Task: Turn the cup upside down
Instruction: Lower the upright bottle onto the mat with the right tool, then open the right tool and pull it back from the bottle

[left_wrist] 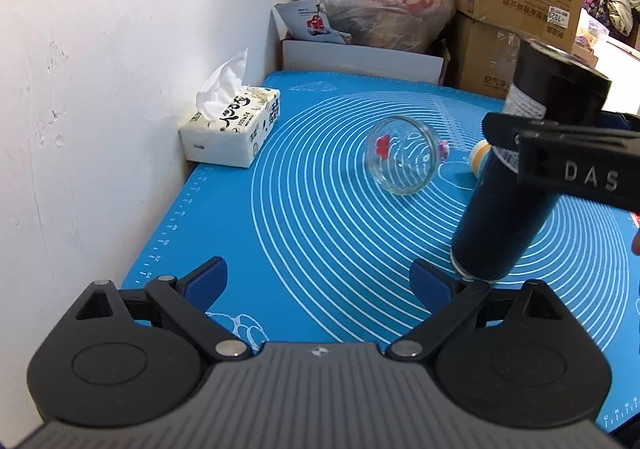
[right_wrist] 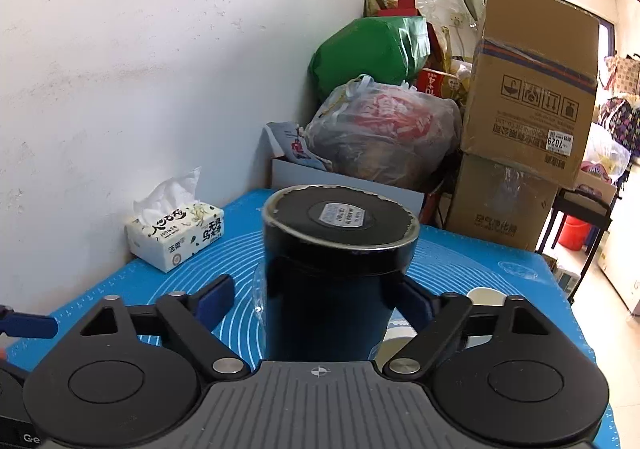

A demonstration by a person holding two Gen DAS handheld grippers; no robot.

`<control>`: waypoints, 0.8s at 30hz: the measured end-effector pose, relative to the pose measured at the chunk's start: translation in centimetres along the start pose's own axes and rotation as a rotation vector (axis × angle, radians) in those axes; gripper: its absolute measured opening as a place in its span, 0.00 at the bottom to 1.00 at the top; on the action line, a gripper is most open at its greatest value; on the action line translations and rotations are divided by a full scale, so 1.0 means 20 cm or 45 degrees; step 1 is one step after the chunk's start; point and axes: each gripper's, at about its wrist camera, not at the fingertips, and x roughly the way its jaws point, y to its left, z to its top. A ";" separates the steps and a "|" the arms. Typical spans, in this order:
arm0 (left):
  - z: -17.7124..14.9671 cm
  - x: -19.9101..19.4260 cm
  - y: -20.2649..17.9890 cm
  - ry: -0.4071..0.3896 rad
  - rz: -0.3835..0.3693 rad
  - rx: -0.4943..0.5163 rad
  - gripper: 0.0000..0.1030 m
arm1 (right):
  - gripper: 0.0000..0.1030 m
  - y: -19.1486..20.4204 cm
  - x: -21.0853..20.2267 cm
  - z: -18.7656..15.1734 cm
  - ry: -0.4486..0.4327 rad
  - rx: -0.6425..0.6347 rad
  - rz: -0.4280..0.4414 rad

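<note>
Black linkage grippers point(left_wrist: 320, 281), blue-padded jaws, silver pivot screws, grey ribbed bodies.

I read: right gripper point(left_wrist: 568, 165) housing "DAS" | cardboard box point(right_wrist: 532, 89) sticker "7029" | tissue pack point(right_wrist: 176, 237) "100".
</note>
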 end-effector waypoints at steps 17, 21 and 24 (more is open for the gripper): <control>-0.10 -0.30 -0.15 -0.103 -0.053 0.078 0.94 | 0.98 -0.22 -0.51 -0.17 -0.006 0.169 -0.032; -0.14 -0.38 -0.18 -0.128 -0.065 0.089 0.94 | 0.98 -0.27 -0.64 -0.23 -0.021 0.192 -0.071; -0.17 -0.43 -0.20 -0.142 -0.071 0.095 0.94 | 0.98 -0.29 -0.71 -0.27 -0.009 0.183 -0.087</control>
